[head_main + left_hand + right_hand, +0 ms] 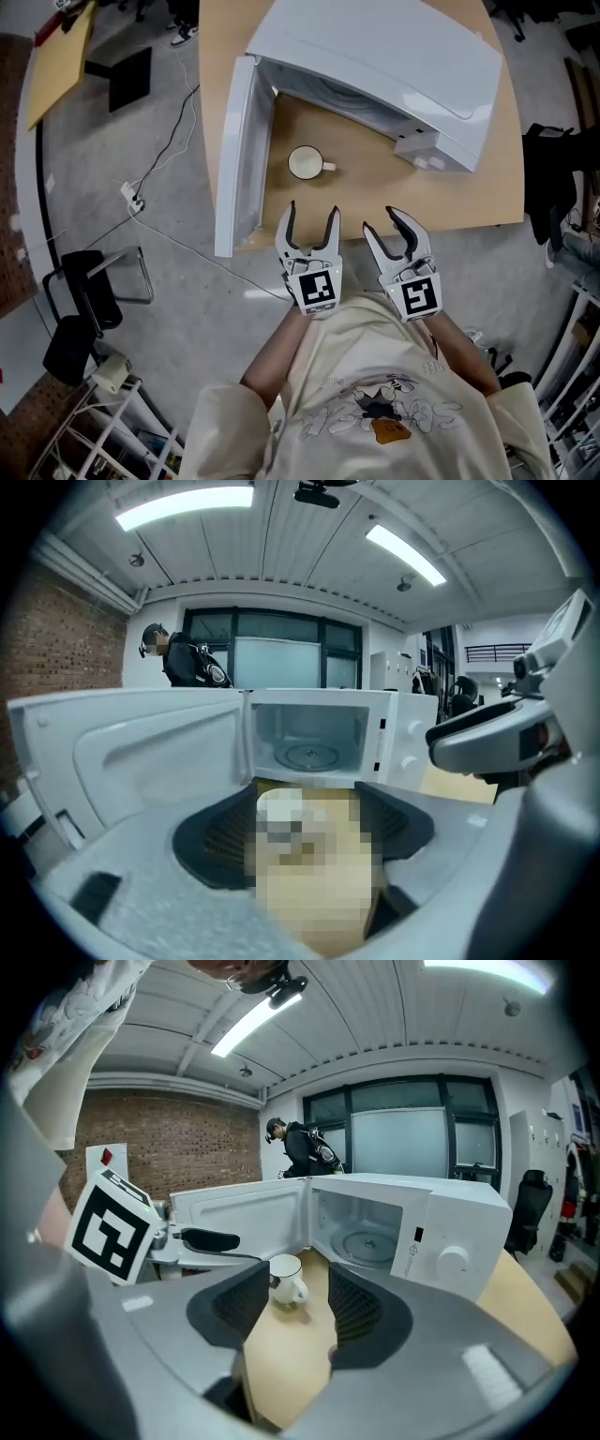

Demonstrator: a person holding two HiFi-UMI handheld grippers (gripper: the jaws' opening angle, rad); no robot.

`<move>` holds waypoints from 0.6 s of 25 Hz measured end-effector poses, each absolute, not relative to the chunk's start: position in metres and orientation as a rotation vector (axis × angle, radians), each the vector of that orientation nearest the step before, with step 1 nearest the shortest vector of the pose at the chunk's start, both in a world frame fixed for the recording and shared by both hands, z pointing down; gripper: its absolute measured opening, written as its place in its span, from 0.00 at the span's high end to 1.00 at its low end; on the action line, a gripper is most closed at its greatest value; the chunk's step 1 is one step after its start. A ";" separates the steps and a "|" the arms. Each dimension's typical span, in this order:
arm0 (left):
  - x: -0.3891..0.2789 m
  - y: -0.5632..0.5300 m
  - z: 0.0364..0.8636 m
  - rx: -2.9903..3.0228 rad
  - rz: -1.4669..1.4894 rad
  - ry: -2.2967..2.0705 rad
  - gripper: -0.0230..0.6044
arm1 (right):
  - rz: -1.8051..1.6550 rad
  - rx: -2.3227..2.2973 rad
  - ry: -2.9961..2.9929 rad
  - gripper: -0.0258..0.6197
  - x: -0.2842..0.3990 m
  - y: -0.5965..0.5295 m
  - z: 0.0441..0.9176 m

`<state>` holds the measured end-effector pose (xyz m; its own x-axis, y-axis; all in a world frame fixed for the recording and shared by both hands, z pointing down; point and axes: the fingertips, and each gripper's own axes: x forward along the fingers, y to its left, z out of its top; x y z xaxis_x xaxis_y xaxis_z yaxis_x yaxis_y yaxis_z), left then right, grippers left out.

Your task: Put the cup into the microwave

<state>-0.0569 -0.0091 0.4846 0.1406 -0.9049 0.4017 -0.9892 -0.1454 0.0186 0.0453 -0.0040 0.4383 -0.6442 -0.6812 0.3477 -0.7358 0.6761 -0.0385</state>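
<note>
A white cup [306, 163] with its handle to the right stands upright on the wooden table [469, 187], just in front of the white microwave [375, 56]. The microwave door [236, 155] hangs wide open to the left, and the glass turntable [366, 1241] shows inside. My left gripper [311, 214] is open near the table's front edge, a short way before the cup. My right gripper [382, 221] is open beside it, further right. In the right gripper view the cup [286, 1279] stands beyond the jaws, untouched. In the left gripper view a mosaic patch hides most of the cup [279, 805].
The open door [141, 752] forms a wall on the left of the cup. The control panel with knobs [450, 1241] is at the microwave's right. A person in dark clothes [305, 1152] stands far behind. Cables and a black chair [84, 300] are on the floor at left.
</note>
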 end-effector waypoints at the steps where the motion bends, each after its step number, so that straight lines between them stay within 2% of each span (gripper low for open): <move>1: -0.059 -0.013 0.496 2.116 0.446 -1.843 0.44 | 0.255 1.121 -2.579 0.64 0.045 -0.006 0.443; 15: -0.082 -0.073 0.609 2.011 0.612 -1.929 0.40 | 0.332 1.129 -2.501 0.64 0.047 -0.015 0.475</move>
